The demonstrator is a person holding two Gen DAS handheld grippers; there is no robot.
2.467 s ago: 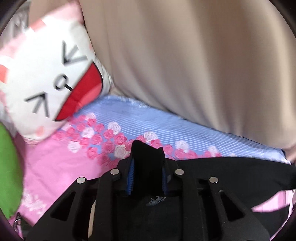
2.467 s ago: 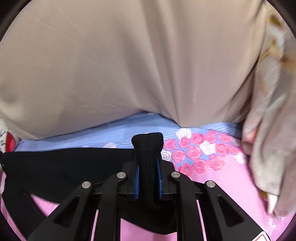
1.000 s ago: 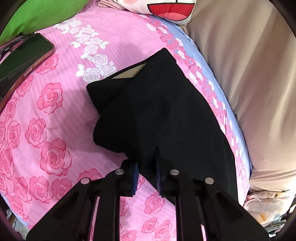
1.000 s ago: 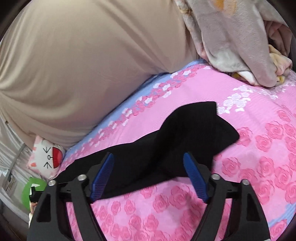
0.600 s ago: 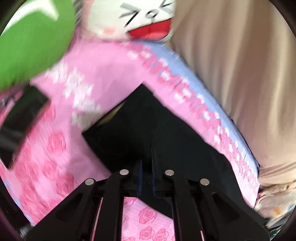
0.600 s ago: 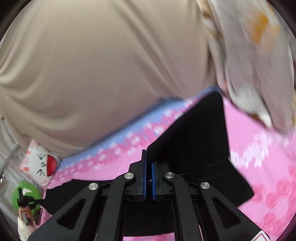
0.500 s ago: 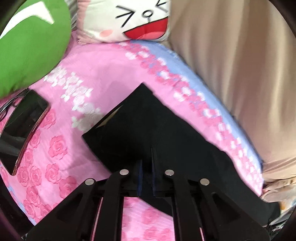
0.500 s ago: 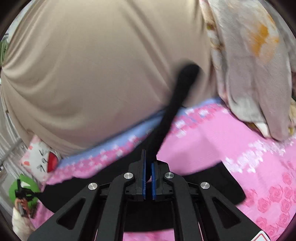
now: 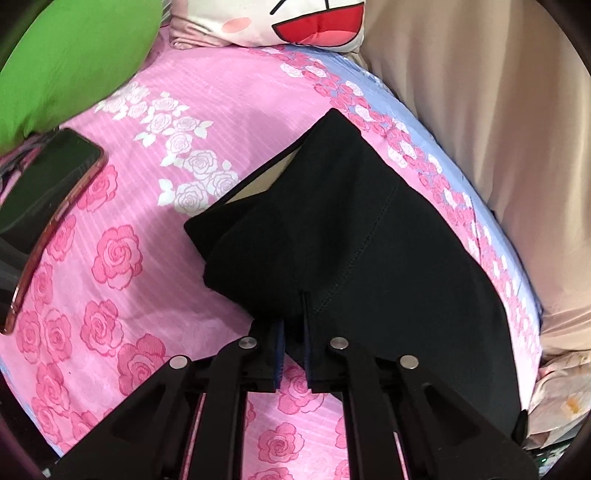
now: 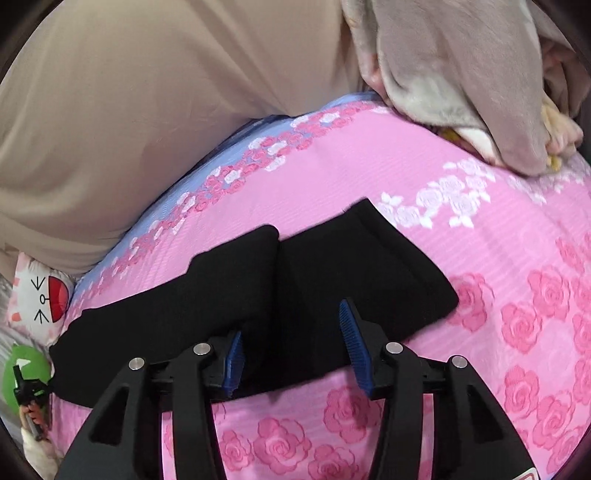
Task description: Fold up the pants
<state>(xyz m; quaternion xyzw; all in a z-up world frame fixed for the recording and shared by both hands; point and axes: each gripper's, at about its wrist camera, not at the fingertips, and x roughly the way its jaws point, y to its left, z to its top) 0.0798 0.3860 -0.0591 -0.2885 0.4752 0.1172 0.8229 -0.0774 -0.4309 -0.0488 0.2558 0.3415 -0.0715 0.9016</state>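
Black pants [image 9: 351,240] lie on the pink rose bedsheet [image 9: 110,295], waist end toward the pillows. My left gripper [image 9: 303,306] is shut at the pants' near edge; whether it nips any cloth I cannot tell. In the right wrist view the pants [image 10: 332,266] show their leg end folded over, in two lobes. My right gripper [image 10: 291,321] hangs just over that fold. Its jaws are opening, the blue pads [image 10: 352,343] stand apart, and neither presses on the cloth below them.
A phone [image 9: 44,184] in a pink case lies at the left by a green cushion [image 9: 74,55]. A cat-face pillow [image 9: 295,22] sits at the head. Beige fabric [image 9: 498,129] rises along the far side, and a crumpled grey blanket [image 10: 461,74] lies at the right.
My right gripper shut on the leg end, lifted it and swung it over, then let go; it now lies folded. The left gripper tilted up and came back to the near edge.
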